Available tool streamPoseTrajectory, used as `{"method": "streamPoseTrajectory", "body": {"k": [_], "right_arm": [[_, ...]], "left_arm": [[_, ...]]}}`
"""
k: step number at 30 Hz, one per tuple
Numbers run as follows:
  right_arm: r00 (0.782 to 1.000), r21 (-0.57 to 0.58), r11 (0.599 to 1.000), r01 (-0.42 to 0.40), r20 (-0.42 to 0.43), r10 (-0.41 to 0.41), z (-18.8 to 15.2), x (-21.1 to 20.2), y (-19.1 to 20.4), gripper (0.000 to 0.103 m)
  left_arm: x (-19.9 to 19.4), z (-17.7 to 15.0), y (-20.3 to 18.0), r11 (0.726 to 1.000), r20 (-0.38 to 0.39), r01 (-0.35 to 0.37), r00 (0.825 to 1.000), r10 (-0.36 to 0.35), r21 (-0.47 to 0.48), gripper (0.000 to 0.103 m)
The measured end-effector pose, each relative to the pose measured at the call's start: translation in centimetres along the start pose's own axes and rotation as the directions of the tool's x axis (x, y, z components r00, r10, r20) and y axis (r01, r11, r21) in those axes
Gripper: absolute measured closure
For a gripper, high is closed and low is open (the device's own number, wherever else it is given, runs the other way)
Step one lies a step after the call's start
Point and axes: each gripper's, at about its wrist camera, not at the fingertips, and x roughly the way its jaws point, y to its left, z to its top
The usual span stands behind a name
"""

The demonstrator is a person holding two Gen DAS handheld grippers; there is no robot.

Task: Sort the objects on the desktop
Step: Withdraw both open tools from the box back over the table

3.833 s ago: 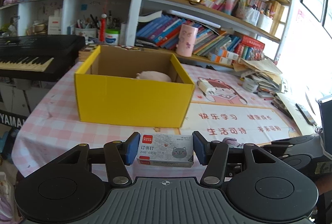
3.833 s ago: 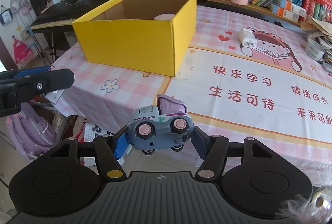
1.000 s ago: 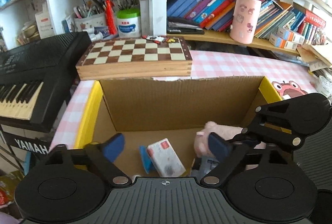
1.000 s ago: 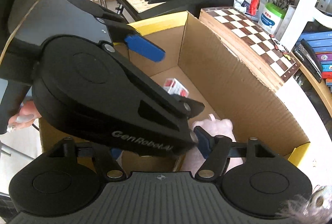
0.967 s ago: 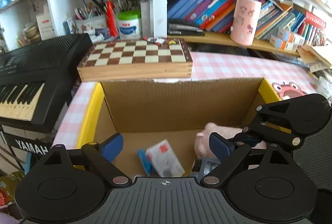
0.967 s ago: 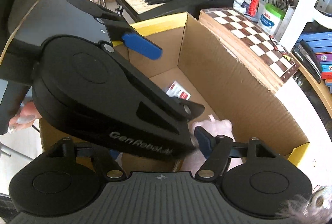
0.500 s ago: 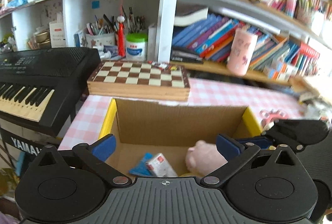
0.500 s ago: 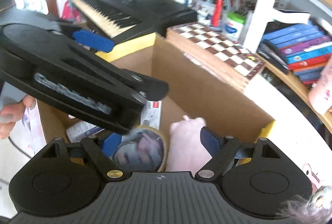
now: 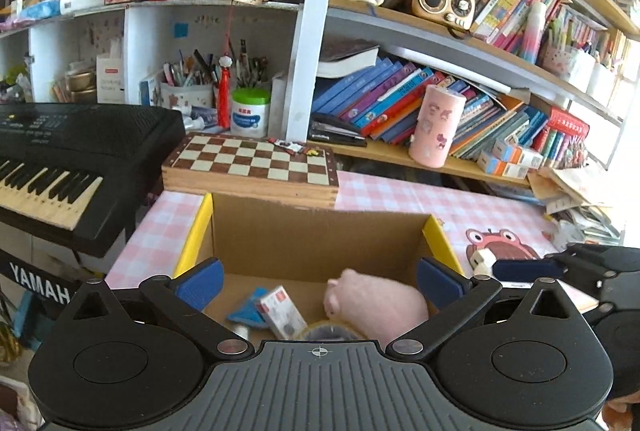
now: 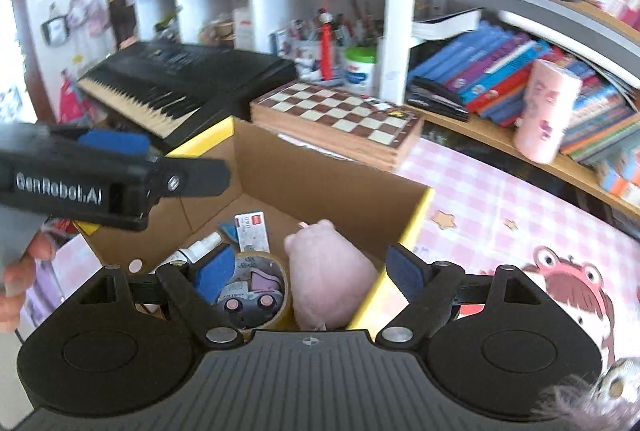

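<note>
Both grippers, left [image 9: 318, 281] and right [image 10: 308, 269], spread empty above the box [image 9: 316, 231] (toys inside); should be lifted clear without snagging walls.

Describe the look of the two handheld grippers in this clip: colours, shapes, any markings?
Both are matte black plastic: a ribbed body, two round discs, angular linkage arms with silver pivot screws, and blue finger pads. The left gripper carries white "GenRobot.AI" lettering on its side. No cables visible.

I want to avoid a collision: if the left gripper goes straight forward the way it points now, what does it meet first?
Most likely the pink plush pig lying in the yellow box, or the box's far cardboard wall behind it. The left gripper is open and empty, aimed over the box; depth is hard to judge through the fisheye.
</note>
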Motion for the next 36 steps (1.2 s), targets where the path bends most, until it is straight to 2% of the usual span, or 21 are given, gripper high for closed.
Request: {"method": "streamPoseTrajectory", "body": {"k": [11, 21, 32, 36], "right_arm": [[0.986, 0.075, 0.988, 0.138, 0.082, -0.144, -3.5, -5.0, 1.8, 0.022], [0.983, 0.172, 0.972, 0.159, 0.065, -0.172, -7.6, -8.3, 3.6, 0.022], [0.974, 0.239, 0.952, 0.192, 0.068, -0.214, -11.4, -11.7, 5.5, 0.022], [0.970, 0.265, 0.941, 0.211, 0.065, -0.236, -12.7, -12.9, 5.6, 0.022]], "left_arm": [[-4.0, -2.9, -0.2, 0.999, -0.027, 0.052, 0.998, -0.052, -0.009, 0.000], [-6.5, -5.2, -1.8, 0.995, -0.061, 0.095, 0.994, -0.094, 0.016, 0.000], [-8.5, -8.0, -3.2, 0.994, -0.085, 0.105, 0.991, -0.104, 0.011, 0.000], [-8.9, -9.4, -4.1, 0.987, -0.112, 0.160, 0.981, -0.157, 0.013, 0.000]]}}
